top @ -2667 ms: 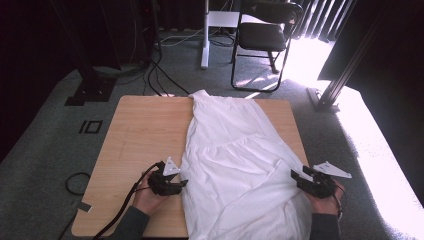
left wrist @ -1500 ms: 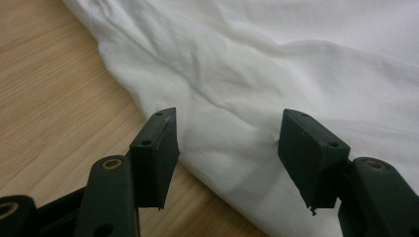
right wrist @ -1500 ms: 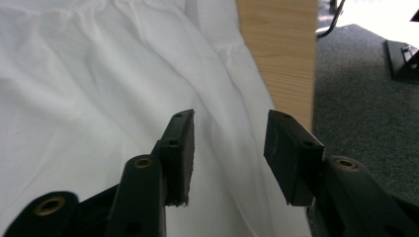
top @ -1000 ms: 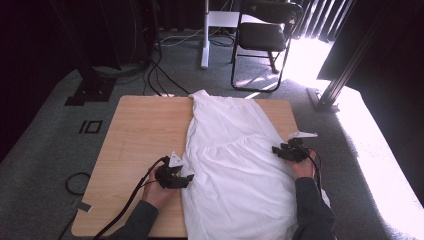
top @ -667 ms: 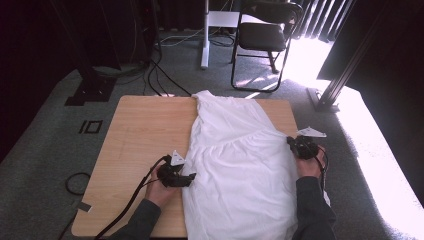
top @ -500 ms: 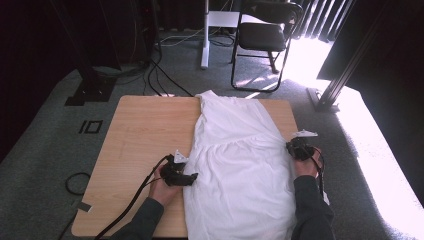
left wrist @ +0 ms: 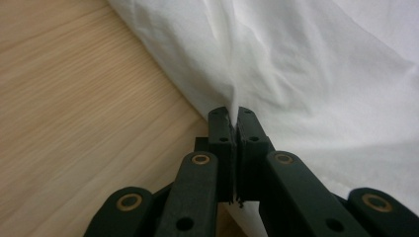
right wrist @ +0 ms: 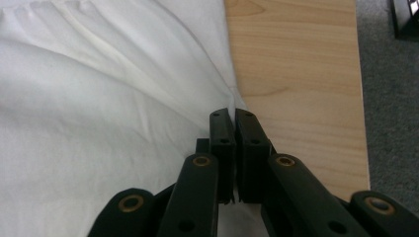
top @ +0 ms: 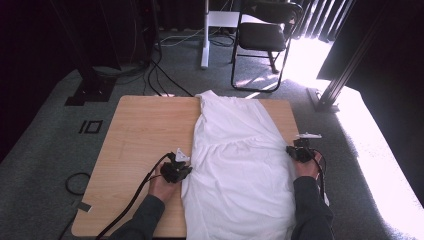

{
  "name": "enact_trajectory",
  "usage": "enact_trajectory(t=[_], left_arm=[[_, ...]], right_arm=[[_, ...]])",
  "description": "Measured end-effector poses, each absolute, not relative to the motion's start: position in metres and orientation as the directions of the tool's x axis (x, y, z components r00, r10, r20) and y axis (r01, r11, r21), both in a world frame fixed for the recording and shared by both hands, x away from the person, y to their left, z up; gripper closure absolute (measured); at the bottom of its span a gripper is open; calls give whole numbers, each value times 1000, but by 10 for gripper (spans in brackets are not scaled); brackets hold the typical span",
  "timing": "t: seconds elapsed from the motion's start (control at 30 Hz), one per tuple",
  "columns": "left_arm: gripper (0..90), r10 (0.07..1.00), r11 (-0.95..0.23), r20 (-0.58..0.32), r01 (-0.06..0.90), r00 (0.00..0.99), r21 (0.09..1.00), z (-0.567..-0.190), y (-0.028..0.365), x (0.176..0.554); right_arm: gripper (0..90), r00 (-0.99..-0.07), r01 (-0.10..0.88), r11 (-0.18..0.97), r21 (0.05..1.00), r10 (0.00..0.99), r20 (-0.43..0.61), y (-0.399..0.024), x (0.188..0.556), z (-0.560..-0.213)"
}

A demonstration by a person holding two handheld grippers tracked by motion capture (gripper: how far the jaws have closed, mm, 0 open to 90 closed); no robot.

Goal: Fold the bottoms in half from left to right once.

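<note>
Grey carpet surrounds the wooden table [top: 140, 140] at frame centre. Across its right half lies the white dress [top: 240, 165], running off the lower edge. Both claws are clamped on its side hems: left gripper [top: 181, 167] lower centre, right gripper [top: 296, 151] centre right. Lifting the 2 hems evenly should avoid wrinkles.

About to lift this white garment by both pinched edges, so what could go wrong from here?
1. Both grips are thin: the left gripper and right gripper each pinch only a small edge fold of the white garment, so the fabric may slip out.
2. The garment's near end hangs over the table edge, and its weight could drag on the pinches.
3. The left gripper's cable trails across the table and might snag.
</note>
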State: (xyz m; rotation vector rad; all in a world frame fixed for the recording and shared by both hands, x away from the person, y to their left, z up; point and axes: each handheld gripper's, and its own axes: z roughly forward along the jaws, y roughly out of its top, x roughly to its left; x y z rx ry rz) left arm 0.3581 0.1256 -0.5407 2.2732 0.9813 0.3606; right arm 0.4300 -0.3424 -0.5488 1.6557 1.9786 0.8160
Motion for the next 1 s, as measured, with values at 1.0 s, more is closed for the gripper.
enact_trajectory(t=[1.0], left_arm=[[900, 742, -578, 73, 579, 667, 575, -535, 225, 271]], right_arm=[[887, -240, 718, 127, 684, 968, 73, -283, 296, -552]])
